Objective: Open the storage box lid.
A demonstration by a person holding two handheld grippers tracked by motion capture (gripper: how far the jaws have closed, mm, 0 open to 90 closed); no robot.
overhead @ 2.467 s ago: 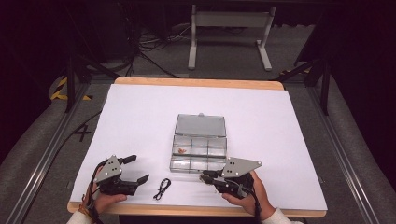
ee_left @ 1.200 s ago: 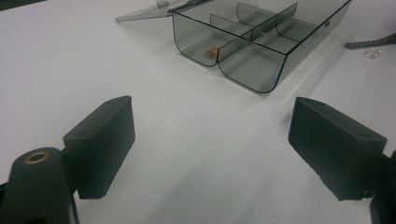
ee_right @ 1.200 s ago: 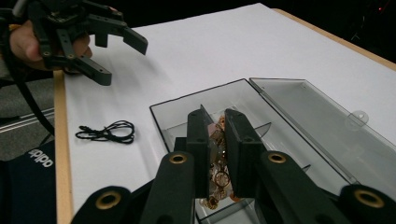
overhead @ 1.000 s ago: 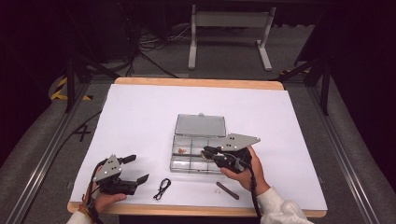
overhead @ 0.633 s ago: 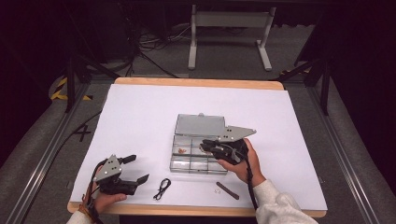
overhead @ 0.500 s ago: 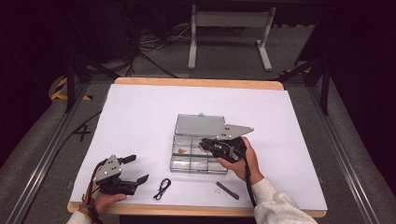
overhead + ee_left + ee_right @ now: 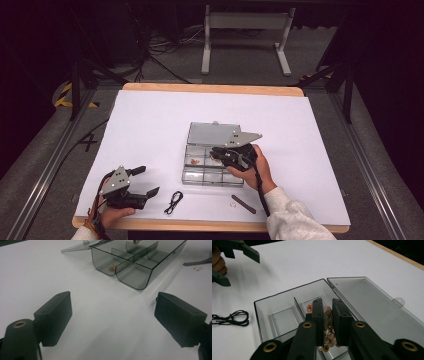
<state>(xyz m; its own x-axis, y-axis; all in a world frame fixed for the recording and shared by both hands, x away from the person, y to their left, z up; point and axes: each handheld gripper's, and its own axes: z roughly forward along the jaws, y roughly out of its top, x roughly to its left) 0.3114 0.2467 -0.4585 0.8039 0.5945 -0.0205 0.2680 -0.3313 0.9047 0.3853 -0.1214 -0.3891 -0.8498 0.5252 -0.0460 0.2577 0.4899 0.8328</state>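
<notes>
We see the white table bearing a clear compartment box near its middle, its lid lying open flat behind it. Our right gripper hovers over the box, jaws narrowed on a copper-coloured trinket above a compartment. Our left gripper rests near the front edge, jaws wide with nothing between them. A black cord, a dark strip and a tiny clasp lie in front of the box.

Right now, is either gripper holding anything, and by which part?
The left gripper is open and empty. The right gripper seems shut on a copper-coloured trinket over the box; which part it pinches cannot be told.
</notes>
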